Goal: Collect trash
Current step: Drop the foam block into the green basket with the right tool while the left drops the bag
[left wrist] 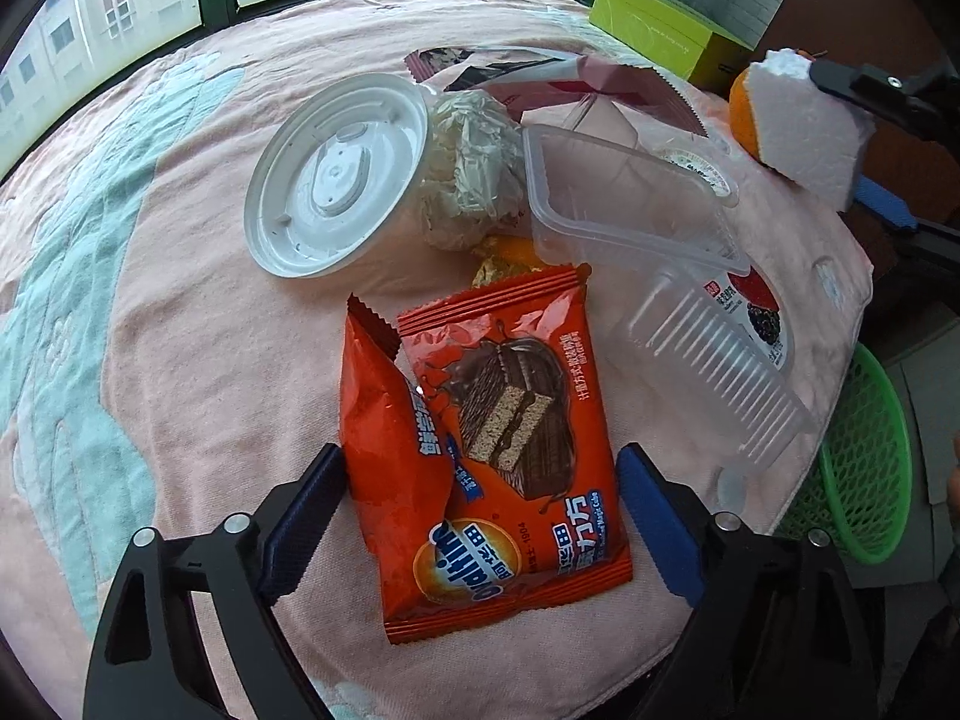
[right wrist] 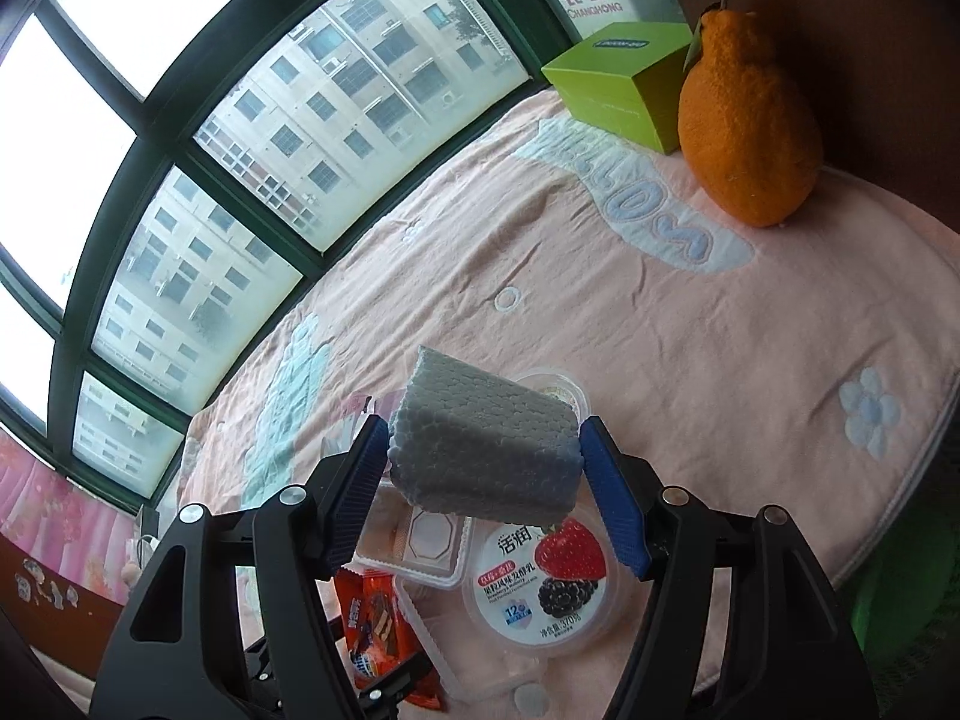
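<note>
My left gripper is open, its blue pads on either side of an orange wafer wrapper lying on the pink cloth; a second orange wrapper lies against it. My right gripper is shut on a white foam block and holds it above the table; the block also shows in the left wrist view. Below it lie a yogurt lid and a clear plastic tray. A white round lid and crumpled paper lie further back.
A green mesh basket stands below the table's right edge. A green box and a large orange fruit sit at the back. Dark red wrappers lie behind the tray. Windows run along the far side.
</note>
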A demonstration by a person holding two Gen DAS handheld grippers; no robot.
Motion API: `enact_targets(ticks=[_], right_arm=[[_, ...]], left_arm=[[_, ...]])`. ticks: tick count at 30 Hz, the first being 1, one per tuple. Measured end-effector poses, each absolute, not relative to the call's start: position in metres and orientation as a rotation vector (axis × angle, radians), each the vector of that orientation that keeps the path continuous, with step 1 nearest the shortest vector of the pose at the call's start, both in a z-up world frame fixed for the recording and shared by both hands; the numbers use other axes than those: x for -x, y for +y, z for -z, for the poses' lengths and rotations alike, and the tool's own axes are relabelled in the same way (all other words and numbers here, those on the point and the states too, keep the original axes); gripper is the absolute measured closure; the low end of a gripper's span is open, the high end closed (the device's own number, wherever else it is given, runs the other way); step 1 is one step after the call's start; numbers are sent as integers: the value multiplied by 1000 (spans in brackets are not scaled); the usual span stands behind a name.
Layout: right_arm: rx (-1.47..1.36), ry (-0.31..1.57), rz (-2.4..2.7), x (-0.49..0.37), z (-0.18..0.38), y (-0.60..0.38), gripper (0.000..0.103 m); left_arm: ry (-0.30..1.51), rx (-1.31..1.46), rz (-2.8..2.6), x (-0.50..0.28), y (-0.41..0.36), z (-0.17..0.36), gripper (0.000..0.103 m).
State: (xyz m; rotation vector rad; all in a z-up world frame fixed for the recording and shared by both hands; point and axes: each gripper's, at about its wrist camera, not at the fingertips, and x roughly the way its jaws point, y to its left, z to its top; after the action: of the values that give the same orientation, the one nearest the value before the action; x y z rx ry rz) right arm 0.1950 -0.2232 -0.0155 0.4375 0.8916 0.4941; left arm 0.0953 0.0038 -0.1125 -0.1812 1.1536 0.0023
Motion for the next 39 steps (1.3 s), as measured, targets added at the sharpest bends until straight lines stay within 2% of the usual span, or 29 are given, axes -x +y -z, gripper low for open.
enact_targets(ticks=[7,12,18,26,31,39], right_arm=[[-433,859,-430,-155,12,-262,38],[-398,852,-351,-124,18,-287,38],[-353,836,-232,-91,31,-321,38],[-346,866,-79,-66,60,-368,37],[-342,896,3,-55,76,-397,37],[-314,919,65,-45,92,-423,36]], left_arm=[[1145,212,-2,-92,15,109,44],[1135,277,50,-79,29,105,51],[1084,271,107,-60,39,85,53],[981,216,211,-37,32,32,54],[936,192,348,-39,-3,4,53],[936,126,539,-70,-100,-7,53]])
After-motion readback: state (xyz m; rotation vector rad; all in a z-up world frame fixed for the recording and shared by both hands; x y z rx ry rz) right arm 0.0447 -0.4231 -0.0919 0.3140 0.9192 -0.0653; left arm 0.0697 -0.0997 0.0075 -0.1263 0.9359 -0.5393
